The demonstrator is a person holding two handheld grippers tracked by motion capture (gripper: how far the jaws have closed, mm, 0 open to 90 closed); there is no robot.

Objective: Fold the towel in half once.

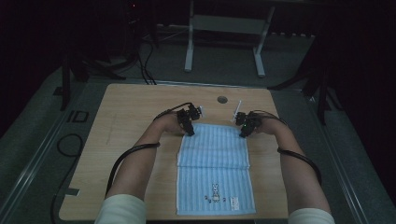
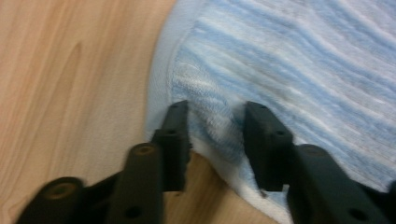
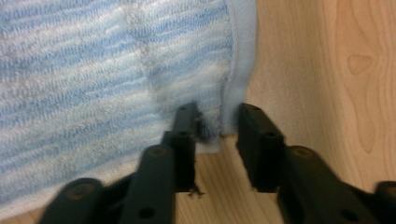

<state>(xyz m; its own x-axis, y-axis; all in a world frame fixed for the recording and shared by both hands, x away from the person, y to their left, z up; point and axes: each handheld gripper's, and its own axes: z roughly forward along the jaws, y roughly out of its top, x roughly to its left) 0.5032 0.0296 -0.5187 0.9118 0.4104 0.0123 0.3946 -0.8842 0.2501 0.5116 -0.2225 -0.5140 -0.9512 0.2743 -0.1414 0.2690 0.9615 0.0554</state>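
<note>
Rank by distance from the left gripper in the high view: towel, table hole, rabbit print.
From the left gripper:
1. Towel: its far left corner sits at the jaws.
2. Table hole: farther back, to the right.
3. Rabbit print: near edge of the towel.

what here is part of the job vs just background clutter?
In play:
- blue striped towel, flat on the table
- left gripper, open at its far left corner
- right gripper, open at its far right corner

Bystanders:
- white stand legs beyond the table
- floor cables

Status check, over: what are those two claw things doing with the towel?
Left gripper open, right gripper open, each at a far towel corner. Towel flat on table. Nothing blocking.
</note>
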